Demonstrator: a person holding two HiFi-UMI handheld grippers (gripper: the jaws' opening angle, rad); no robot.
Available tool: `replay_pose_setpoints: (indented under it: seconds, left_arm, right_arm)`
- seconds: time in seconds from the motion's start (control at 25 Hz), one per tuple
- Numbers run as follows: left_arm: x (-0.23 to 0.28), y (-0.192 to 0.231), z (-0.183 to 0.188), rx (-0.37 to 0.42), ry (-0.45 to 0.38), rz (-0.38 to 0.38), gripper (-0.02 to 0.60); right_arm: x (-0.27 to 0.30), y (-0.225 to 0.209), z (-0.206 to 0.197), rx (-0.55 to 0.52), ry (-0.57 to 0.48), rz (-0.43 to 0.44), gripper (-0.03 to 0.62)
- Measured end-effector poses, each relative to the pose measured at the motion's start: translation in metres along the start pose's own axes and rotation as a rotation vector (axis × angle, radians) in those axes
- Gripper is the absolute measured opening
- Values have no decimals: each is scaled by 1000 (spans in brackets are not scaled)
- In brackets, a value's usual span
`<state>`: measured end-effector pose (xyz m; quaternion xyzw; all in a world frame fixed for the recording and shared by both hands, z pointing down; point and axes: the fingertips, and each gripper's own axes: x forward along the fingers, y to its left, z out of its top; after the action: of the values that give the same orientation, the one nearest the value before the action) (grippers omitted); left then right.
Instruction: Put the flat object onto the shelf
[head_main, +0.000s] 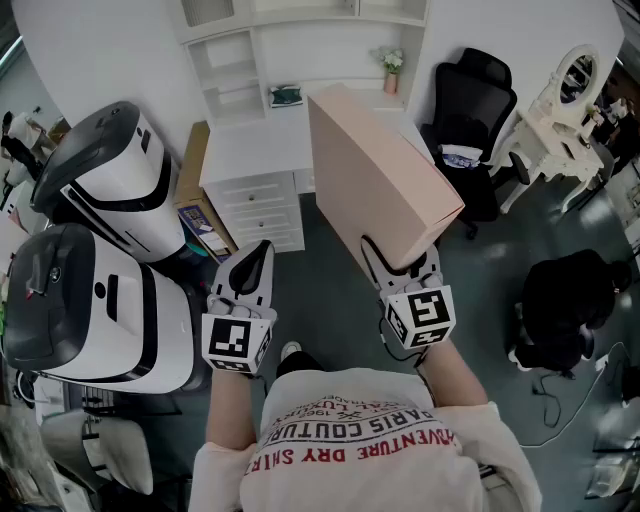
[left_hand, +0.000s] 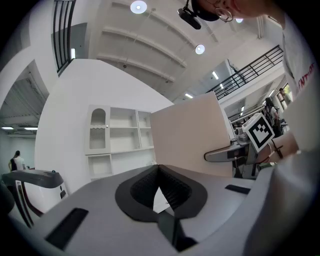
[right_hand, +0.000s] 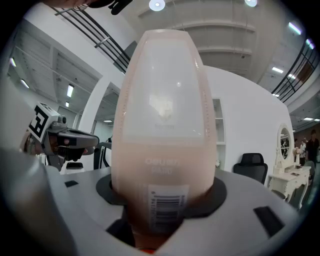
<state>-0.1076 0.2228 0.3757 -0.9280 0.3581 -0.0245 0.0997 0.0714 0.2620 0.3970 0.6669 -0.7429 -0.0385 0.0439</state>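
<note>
What I can't make out from here

In the right gripper view the pink box (right_hand: 162, 115) fills the middle and blocks most of the white shelf (right_hand: 218, 130) behind it. Its pale lettering and its barcode label (right_hand: 165, 207) are too blurred for me to read. In the head view the box covers the tips of the right gripper (head_main: 405, 278). The small dark thing (head_main: 285, 96) on the desk (head_main: 250, 140) is too small to tell, and 1 white machine (head_main: 110, 320) runs off the left edge.

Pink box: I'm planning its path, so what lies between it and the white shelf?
Head view: only the white desk top lies between pink box and shelf; a small dark item and a flower vase sit at its back.
</note>
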Motion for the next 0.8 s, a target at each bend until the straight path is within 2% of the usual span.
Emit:
replay_pose_setpoints:
  seconds: [0.16, 0.36, 0.6, 0.8]
  left_arm:
    - [0, -1, 3, -12, -11, 1, 11]
    - [-2, 2, 9, -28, -42, 44, 11]
    - [9, -5, -4, -28, 1, 18, 11]
    - [26, 6, -12, -24, 15, 1, 11]
  right_arm:
    - [-1, -5, -2, 11, 5, -5, 281]
    - [-4, -13, -6, 18, 14, -14, 281]
    - [2, -20, -9, 29, 22, 0, 285]
    - [25, -26, -12, 25, 26, -10, 284]
